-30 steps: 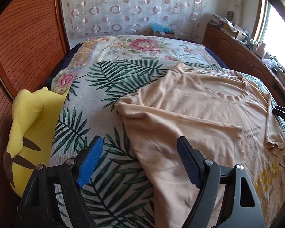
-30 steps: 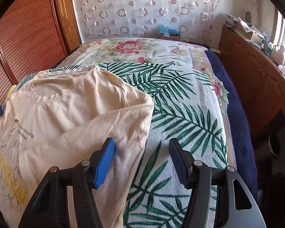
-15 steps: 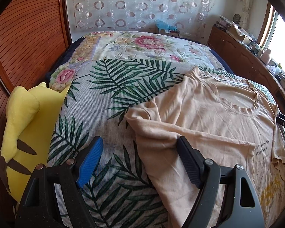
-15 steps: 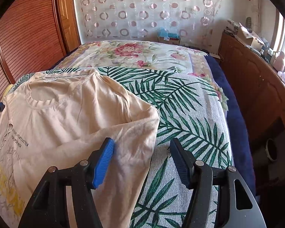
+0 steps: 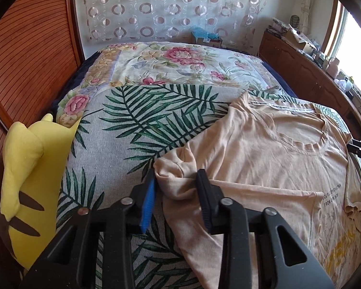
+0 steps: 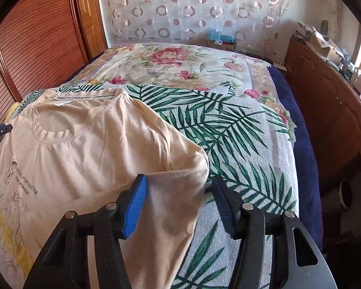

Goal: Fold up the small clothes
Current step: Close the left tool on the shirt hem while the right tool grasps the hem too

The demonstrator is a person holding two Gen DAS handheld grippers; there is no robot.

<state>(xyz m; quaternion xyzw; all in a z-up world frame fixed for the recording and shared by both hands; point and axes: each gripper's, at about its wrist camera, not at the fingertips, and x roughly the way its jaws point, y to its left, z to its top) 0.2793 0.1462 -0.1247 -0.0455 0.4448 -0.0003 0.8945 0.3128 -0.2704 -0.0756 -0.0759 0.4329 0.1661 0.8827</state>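
A peach T-shirt (image 5: 264,149) with dark text and a yellow print lies front up on the palm-leaf bedspread (image 5: 132,125). My left gripper (image 5: 177,183) has its jaws drawn in around the bunched left sleeve (image 5: 178,175), the cloth between the pads. In the right wrist view the same T-shirt (image 6: 72,159) fills the left. My right gripper (image 6: 179,187) is open, its jaws either side of the right sleeve (image 6: 178,187), which lies between them untouched by the right pad.
A yellow plush toy (image 5: 24,173) lies at the bed's left edge by the wooden slatted wall (image 5: 31,55). A floral quilt (image 5: 175,65) covers the far bed. A wooden cabinet (image 6: 329,110) runs along the right side.
Both grippers moved forward and down onto the sleeves. The left jaws narrowed from wide open onto the left sleeve. The right jaws stayed open.
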